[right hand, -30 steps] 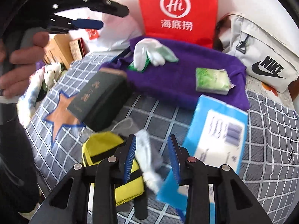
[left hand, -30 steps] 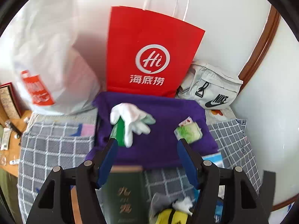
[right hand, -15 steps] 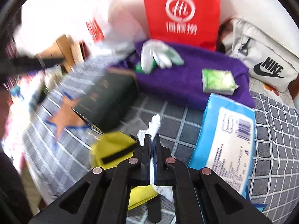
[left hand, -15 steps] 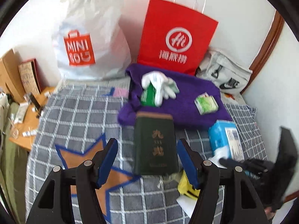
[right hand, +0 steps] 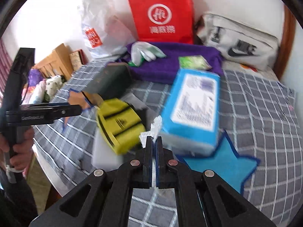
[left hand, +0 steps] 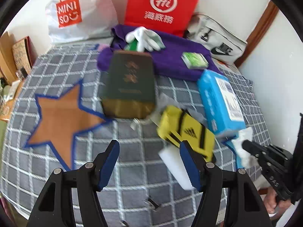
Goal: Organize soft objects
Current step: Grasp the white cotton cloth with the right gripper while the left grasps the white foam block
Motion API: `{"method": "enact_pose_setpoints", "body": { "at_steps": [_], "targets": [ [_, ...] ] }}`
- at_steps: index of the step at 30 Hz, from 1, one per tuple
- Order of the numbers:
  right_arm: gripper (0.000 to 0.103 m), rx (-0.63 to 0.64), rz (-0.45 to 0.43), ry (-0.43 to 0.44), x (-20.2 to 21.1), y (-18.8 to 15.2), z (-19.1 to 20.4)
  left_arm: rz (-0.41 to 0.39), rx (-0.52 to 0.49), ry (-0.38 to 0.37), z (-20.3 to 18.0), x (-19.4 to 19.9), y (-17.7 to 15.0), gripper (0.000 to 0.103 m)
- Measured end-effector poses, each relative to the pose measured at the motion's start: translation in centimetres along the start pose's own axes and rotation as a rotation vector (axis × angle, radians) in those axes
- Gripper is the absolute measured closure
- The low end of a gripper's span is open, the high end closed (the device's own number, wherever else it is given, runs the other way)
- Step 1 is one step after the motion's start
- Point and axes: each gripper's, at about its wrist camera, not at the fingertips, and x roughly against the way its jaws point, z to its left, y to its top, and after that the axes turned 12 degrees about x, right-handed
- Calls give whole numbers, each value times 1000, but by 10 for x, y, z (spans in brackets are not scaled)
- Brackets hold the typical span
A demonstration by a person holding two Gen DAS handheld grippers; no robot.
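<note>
"MINISO" on white bag (left hand: 75, 13); "Hi" on red bag (left hand: 162, 5)

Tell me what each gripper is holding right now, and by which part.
The right gripper is shut on a thin white tissue-like sheet, pinching its lower edge. The left gripper is open and holds nothing.

This is a bedroom in a home. A bed with a grey checked bedspread (left hand: 132, 151) fills the view against a white wall. Behind the bedspread lean a red paper shopping bag (left hand: 161, 7), a white plastic shop bag (left hand: 75, 13) and a grey sports bag (left hand: 217, 37). Beside the bedspread stands a wooden cabinet (right hand: 55, 62).
</note>
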Motion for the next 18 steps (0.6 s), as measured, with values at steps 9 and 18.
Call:
{"method": "enact_pose_setpoints", "body": {
  "at_steps": [9,18],
  "targets": [
    [97,-76,43,20,-24,-38,-21,57,-42,-34,-28,-14,-43,36],
    [56,-69,24,98,-31,-53,-20,79,-119,11,-58,-30,-56,32]
  ]
}}
